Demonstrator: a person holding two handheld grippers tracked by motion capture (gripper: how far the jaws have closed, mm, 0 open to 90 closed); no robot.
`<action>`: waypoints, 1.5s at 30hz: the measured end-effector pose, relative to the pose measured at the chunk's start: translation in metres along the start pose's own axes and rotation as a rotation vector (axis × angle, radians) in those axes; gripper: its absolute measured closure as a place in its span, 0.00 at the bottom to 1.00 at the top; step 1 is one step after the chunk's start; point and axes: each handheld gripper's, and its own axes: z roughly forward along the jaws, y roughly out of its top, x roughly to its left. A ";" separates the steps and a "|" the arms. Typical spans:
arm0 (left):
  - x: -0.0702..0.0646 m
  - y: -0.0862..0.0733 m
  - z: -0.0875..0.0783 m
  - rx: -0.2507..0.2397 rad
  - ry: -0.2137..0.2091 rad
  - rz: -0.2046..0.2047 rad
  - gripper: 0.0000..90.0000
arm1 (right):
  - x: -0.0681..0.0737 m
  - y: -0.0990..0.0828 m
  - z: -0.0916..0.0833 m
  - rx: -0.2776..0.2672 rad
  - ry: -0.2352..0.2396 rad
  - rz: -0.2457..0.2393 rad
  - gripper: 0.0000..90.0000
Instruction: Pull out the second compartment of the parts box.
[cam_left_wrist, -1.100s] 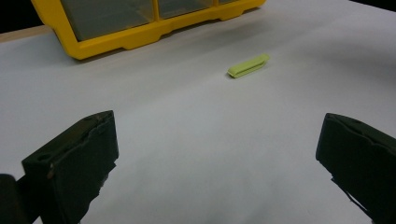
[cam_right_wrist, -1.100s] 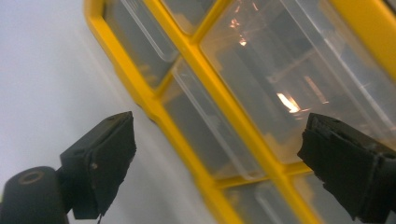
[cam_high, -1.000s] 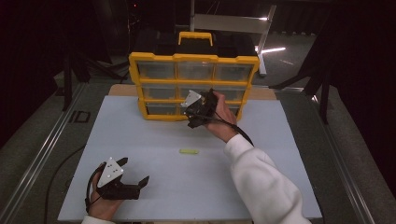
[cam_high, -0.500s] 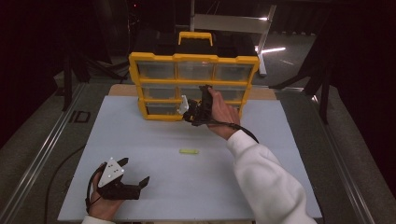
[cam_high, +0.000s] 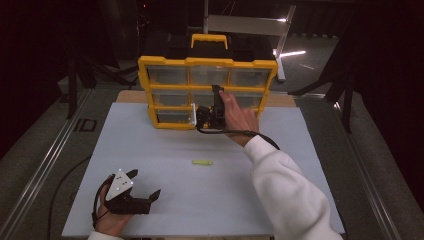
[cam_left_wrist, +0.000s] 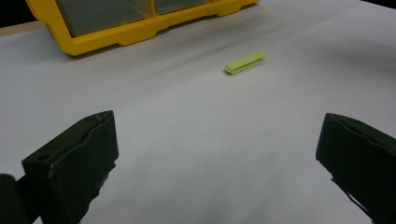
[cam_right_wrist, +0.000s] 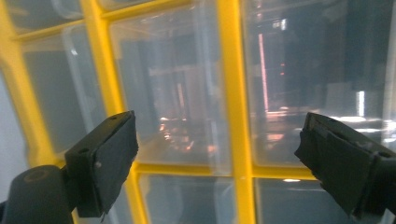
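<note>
Up close, the right claw (cam_right_wrist: 215, 158) gapes at the organizer (cam_high: 207, 65); the left claw (cam_left_wrist: 215, 168) rests open near a green clip (cam_left_wrist: 245, 62).

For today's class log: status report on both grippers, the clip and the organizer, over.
Left gripper open, resting near edge. Right gripper open at yellow organizer. Green clip untouched, nothing blocking.

Your high view looks forward and down over the white table sheet (cam_high: 210, 200). The left gripper view sits low, skimming that sheet toward the small pale-green flat clip (cam_left_wrist: 246, 62) — both share it and the yellow-framed clear-drawer organiser (cam_high: 207, 92). Your right gripper view faces the organiser's drawers at very close range.
</note>
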 end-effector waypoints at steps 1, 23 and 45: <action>0.000 0.000 0.000 0.001 -0.001 0.000 0.00 | -0.001 0.000 0.000 -0.002 -0.008 -0.005 0.13; -0.001 -0.001 0.004 0.020 -0.014 -0.002 0.00 | -0.032 0.004 -0.001 0.013 -0.223 -0.090 0.13; -0.001 -0.003 0.006 0.044 -0.025 0.005 0.00 | -0.041 0.002 0.012 0.011 -0.405 -0.190 0.47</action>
